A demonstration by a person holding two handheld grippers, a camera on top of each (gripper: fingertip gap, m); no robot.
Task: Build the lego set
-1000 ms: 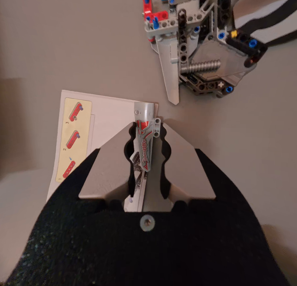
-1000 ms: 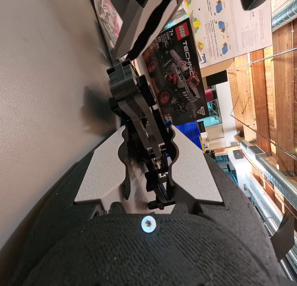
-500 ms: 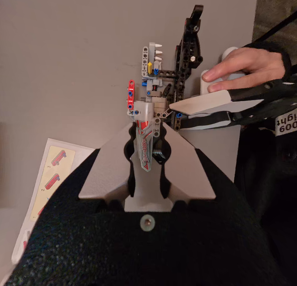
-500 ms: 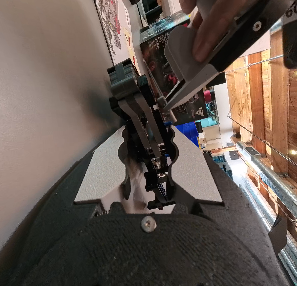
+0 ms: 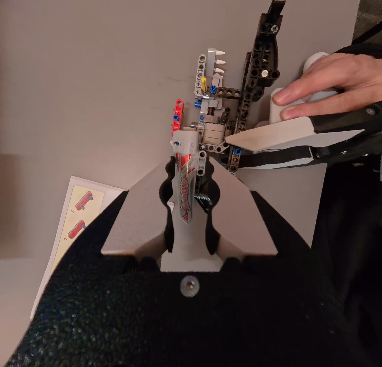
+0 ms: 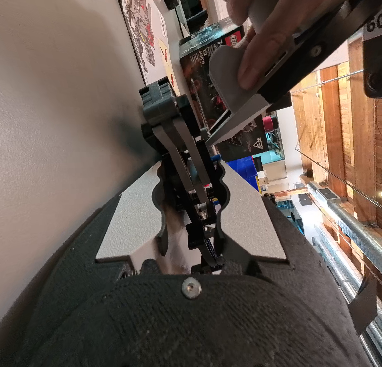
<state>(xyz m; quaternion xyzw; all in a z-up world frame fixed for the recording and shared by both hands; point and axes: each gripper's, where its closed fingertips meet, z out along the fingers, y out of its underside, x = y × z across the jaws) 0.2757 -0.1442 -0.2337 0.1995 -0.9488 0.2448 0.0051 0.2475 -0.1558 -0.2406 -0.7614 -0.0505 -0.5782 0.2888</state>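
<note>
Left gripper (image 5: 189,183): my fingers are closed on a grey panel (image 5: 184,183) with red markings, pinching it along its length; its broad end points away from me.
Panel: its far end meets the model (image 5: 225,109) beside a red beam (image 5: 177,117), just above the grey table (image 5: 82,68).
Right gripper (image 6: 190,200): my fingers are clamped on the model's black frame (image 6: 198,191), with a dark grey block (image 6: 159,107) jutting past the tips.
Model: I hold it in the air over the table, gripped from the right and met by the panel from the left; white teeth (image 5: 220,60) and a yellow pin (image 5: 203,83) show near its top.
Hands: a hand (image 5: 330,84) wraps the right gripper's handle in the left view; another hand (image 6: 260,28) grips the left one in the right view.
Manual (image 5: 82,208): lies open on the table, partly under my left gripper.
Box (image 6: 223,101): the set's dark box stands beyond the model in the right view.
</note>
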